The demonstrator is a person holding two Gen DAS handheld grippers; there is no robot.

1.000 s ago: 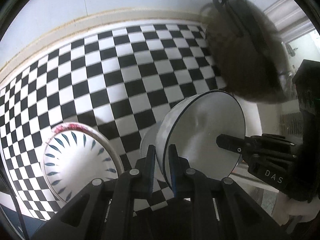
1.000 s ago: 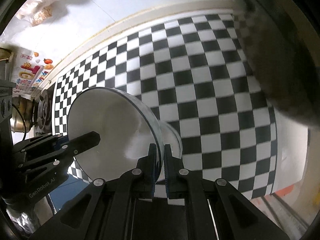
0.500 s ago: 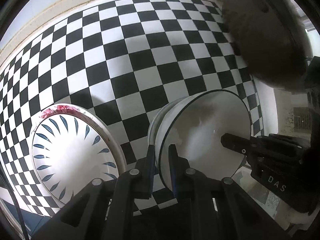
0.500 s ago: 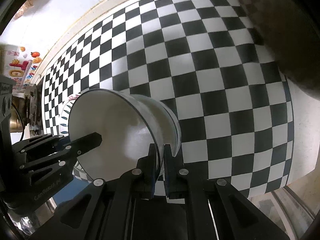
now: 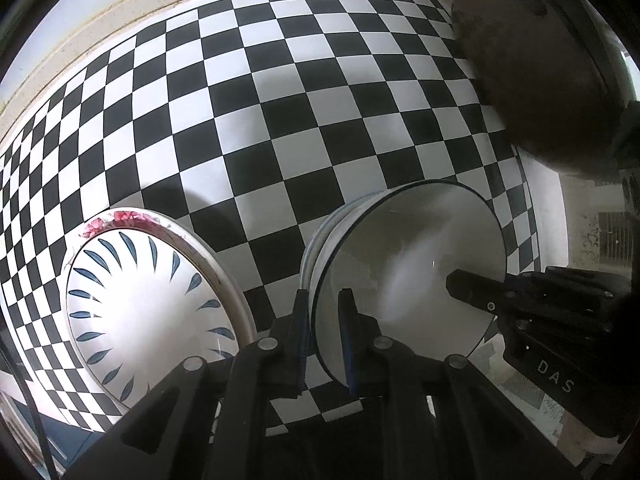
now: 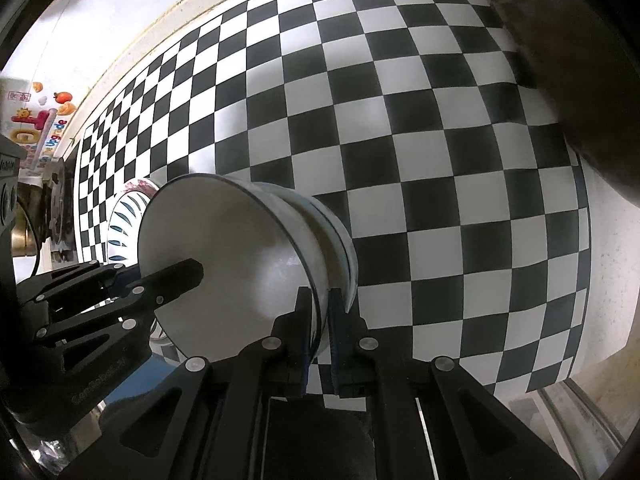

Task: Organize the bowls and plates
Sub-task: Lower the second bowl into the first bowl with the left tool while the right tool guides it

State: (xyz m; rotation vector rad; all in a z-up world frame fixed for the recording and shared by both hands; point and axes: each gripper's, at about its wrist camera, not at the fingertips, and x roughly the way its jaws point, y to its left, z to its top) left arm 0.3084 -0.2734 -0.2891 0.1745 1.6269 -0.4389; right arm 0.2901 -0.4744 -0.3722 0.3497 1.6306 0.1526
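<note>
A white bowl with a dark rim (image 5: 404,276) (image 6: 232,256) is held by both grippers on opposite rim sides. It sits nested in another white bowl (image 5: 320,236) (image 6: 336,236) beneath it on the checkered cloth. My left gripper (image 5: 323,308) is shut on the rim nearest it. My right gripper (image 6: 318,304) is shut on the opposite rim. A plate with blue leaf marks (image 5: 144,312) (image 6: 124,216) lies stacked on a plate with a pink flowered rim (image 5: 120,218) to the left.
The black and white checkered tablecloth (image 5: 280,120) (image 6: 400,140) covers the table. A large dark round pan (image 5: 532,64) (image 6: 580,60) is at the right. The table edge (image 6: 600,300) drops off at the right. A cooker (image 6: 44,196) stands at far left.
The held bowl has come down closer to the table and into the white bowl below. Both grippers moved with it and stay shut on its rim.
</note>
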